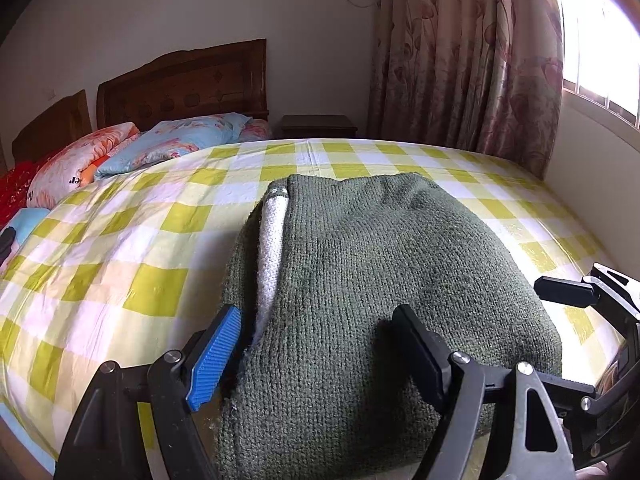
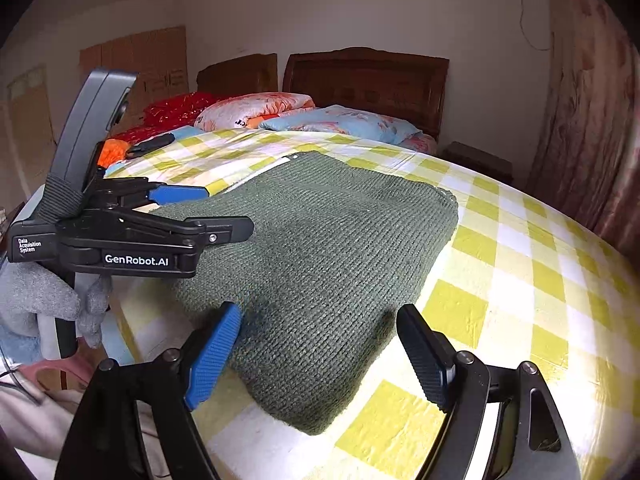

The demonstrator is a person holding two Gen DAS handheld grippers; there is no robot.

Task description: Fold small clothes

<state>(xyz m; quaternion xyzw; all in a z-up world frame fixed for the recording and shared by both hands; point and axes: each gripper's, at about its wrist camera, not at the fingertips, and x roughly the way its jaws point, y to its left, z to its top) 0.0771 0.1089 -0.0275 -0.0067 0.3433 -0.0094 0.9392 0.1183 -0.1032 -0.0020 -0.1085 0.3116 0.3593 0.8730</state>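
A dark green knit sweater (image 1: 360, 264) lies folded on the yellow-and-white checked bed sheet (image 1: 120, 248), with a white knit layer (image 1: 272, 248) showing at its left fold. My left gripper (image 1: 320, 344) is open, its jaws spread just above the sweater's near edge. It also shows in the right wrist view (image 2: 208, 208), over the sweater's left edge. My right gripper (image 2: 316, 344) is open over the near corner of the sweater (image 2: 320, 248). Its finger (image 1: 568, 292) shows at the right of the left wrist view.
Pillows and folded quilts (image 2: 320, 118) lie by the wooden headboard (image 2: 368, 76). A curtain (image 1: 464, 60) and window (image 1: 600, 40) stand to the right. A dark nightstand (image 1: 318, 126) is behind the bed. An orange and black object (image 2: 132, 146) lies at the bed's far left.
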